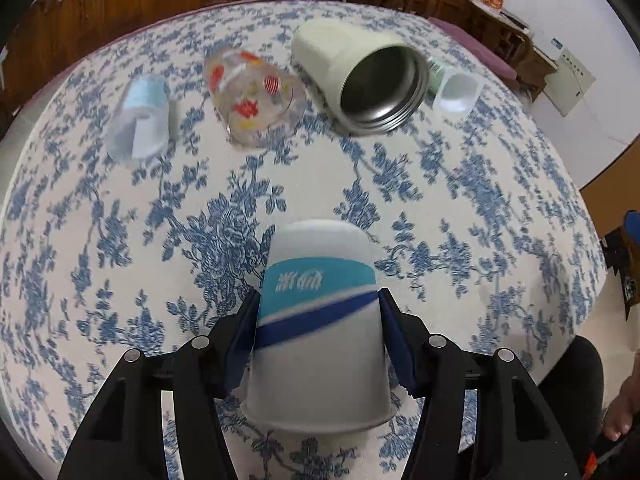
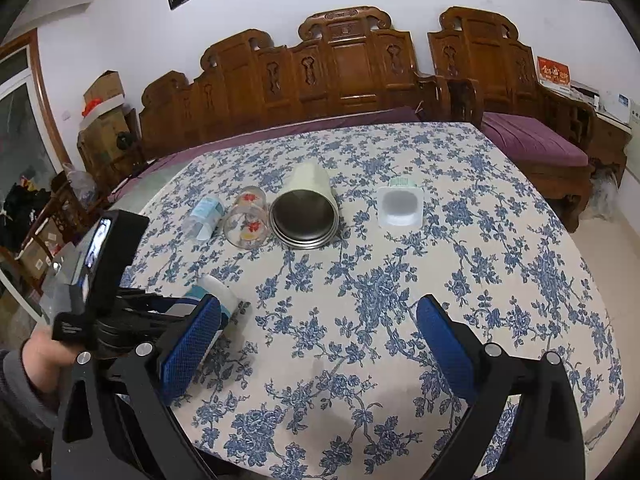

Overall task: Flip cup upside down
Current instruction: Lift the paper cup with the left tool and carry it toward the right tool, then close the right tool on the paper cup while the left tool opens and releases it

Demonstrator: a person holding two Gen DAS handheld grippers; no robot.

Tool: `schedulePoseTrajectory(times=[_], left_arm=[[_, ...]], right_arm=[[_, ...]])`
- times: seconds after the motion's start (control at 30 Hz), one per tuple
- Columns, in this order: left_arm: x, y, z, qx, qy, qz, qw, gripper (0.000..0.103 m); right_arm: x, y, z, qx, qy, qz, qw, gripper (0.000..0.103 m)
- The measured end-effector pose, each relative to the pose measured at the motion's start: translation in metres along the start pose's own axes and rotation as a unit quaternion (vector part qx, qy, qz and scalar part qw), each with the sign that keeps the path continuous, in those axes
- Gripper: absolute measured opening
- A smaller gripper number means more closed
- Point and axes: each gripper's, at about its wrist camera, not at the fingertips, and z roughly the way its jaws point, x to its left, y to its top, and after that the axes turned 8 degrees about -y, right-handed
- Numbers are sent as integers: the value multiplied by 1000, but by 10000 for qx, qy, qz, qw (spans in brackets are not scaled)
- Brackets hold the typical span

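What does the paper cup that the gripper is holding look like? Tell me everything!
The paper cup looks white, with a teal band carrying white characters and a dark blue stripe. The left gripper squeezes its sides between blue pads. Its closed bottom points away toward the tablecloth, and its rolled rim is nearest the camera. In the right wrist view it is tilted, low over the cloth.

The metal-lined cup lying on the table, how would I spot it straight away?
Look along the row of tipped-over cups on the floral tablecloth. The metal-lined cup lies between a flower-printed glass and a square white tub. It is the biggest, cream outside with a steel interior.
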Motion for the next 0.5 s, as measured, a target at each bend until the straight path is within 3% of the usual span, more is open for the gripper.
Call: schedulePoseTrajectory(times=[0.2, 0.27, 0.4, 0.5], left_arm=[[0, 2, 0, -52, -29, 3, 10000, 57], [2, 1, -9, -135, -120, -16, 9998, 67], [4, -1, -32, -373, -73, 29, 9993, 70], [7, -6, -56, -636, -36, 80, 9979, 80]], right_arm=[[-2, 0, 5, 58, -38, 16, 10000, 99], [-1, 1, 5, 58, -45, -1, 10000, 99], [7, 6, 4, 58, -41, -90, 9999, 99], [18, 12, 5, 83, 2, -158, 9998, 99]])
